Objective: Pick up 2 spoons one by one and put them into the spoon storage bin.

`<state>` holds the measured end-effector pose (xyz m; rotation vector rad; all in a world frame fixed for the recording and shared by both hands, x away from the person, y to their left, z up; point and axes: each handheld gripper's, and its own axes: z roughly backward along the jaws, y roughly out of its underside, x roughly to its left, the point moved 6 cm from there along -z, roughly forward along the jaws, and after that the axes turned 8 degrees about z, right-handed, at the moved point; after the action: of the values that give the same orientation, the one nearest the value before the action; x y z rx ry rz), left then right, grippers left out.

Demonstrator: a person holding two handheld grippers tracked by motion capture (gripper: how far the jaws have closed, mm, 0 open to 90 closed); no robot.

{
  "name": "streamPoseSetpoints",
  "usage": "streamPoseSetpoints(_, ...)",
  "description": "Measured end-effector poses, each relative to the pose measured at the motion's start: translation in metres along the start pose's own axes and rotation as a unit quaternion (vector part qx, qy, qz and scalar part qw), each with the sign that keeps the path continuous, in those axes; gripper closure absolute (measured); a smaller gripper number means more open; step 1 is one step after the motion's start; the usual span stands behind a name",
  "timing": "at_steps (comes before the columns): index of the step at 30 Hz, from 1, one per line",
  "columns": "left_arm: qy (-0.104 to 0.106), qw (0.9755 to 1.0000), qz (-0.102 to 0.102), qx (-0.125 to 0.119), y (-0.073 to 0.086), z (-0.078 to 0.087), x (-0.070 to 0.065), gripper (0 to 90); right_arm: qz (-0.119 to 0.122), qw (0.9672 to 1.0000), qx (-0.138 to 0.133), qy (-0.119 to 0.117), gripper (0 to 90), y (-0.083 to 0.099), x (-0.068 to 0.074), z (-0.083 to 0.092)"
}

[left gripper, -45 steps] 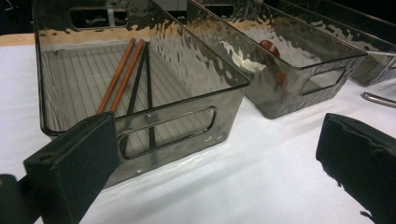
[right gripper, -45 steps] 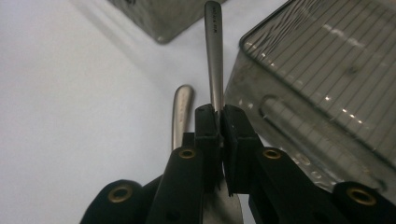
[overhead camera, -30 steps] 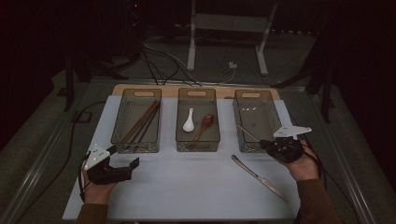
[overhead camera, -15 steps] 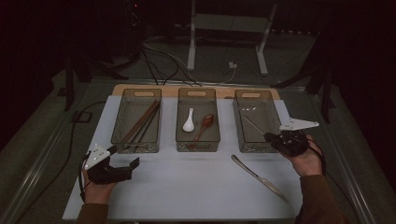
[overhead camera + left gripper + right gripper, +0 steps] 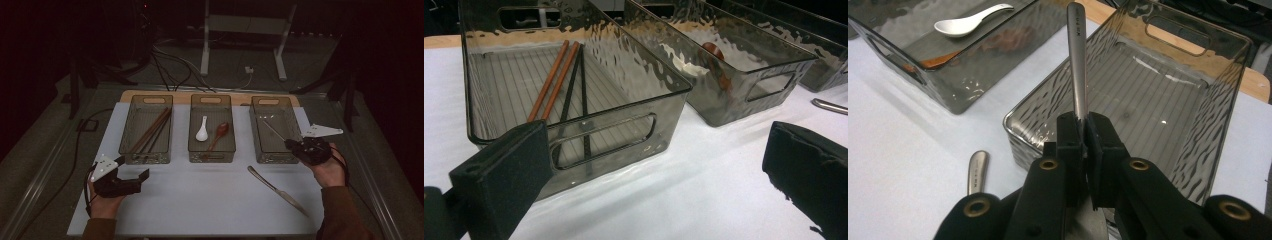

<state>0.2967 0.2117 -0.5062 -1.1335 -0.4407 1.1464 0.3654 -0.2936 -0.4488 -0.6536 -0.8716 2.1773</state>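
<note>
From the high view, the right tongs (image 5: pixel 295 146) clamp a metal knife (image 5: pixel 274 131) by its blade end, handle angled up over the right bin (image 5: pixel 295 131) — a second knife (image 5: pixel 277 189) lies on the desk (image 5: pixel 200 200), and the left tongs (image 5: pixel 131 169) rest wide apart. In the left gripper view, nothing sits between those jaws. In the right gripper view, the pinch on the slick knife (image 5: pixel 1077 60) looks thin; it could pivot and slip, landing on the bin's rim (image 5: pixel 1023 131).

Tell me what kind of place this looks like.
Probably a lab bench set up for recording cutlery sorting: three grey bins in a row on a white mat, loose cables behind, and a handheld right gripper holding a knife.
</note>
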Motion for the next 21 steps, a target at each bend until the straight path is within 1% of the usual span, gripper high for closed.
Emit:
streamPoseSetpoints(8,-0.001,1.0000,0.000,0.001,0.000,0.000,0.001,0.5,-0.007,0.9998,-0.005,0.019,85.3,-0.004,-0.009,0.001)
streamPoseSetpoints(12,-0.001,1.0000,0.003,0.000,0.001,0.001,0.001,0.5,-0.013,0.9996,-0.006,0.024,85.3,-0.006,-0.013,0.000)
streamPoseSetpoints(17,-0.001,1.0000,0.002,-0.001,0.000,0.001,0.001,0.5,-0.016,0.9992,-0.002,0.036,85.3,-0.007,-0.019,-0.005)
streamPoseSetpoints(21,-0.001,1.0000,0.003,-0.002,0.000,0.002,0.002,0.5,-0.025,0.9987,0.001,0.044,85.3,-0.006,-0.023,-0.010)
